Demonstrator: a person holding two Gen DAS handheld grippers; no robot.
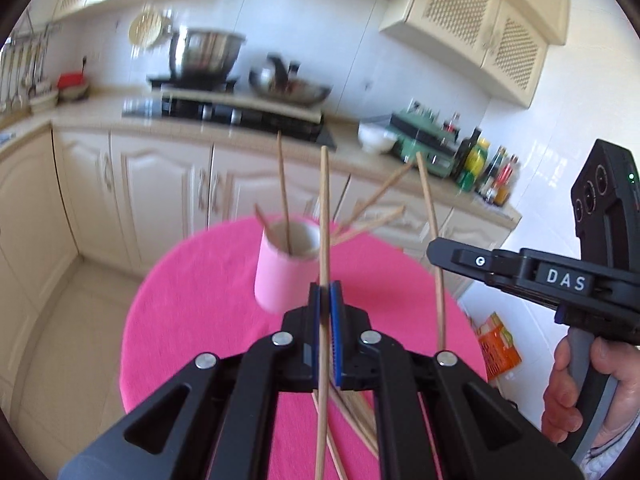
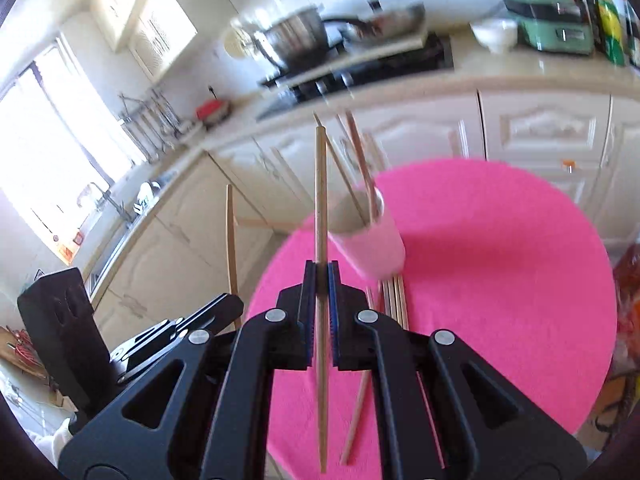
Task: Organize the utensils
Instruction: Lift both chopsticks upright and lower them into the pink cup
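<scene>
A pink cup point(image 1: 282, 270) stands on the round pink table point(image 1: 200, 320) and holds a few wooden chopsticks point(image 1: 285, 200). My left gripper point(image 1: 326, 292) is shut on one chopstick point(image 1: 325, 216), held upright just right of the cup. My right gripper point(image 2: 322, 276) is shut on another chopstick point(image 2: 320, 200), upright, left of the cup point(image 2: 372, 240). The right gripper also shows in the left wrist view point(image 1: 436, 252), with its chopstick point(image 1: 430, 216). Loose chopsticks lie on the table point(image 2: 394, 296) in front of the cup, and more show in the left wrist view point(image 1: 360, 420).
A kitchen counter point(image 1: 100, 108) with a stove, pots point(image 1: 206, 54), a white bowl point(image 1: 376, 140) and bottles point(image 1: 480, 164) runs behind the table. Cream cabinets point(image 1: 160, 196) stand below it. An orange packet point(image 1: 498, 344) lies on the floor at the right.
</scene>
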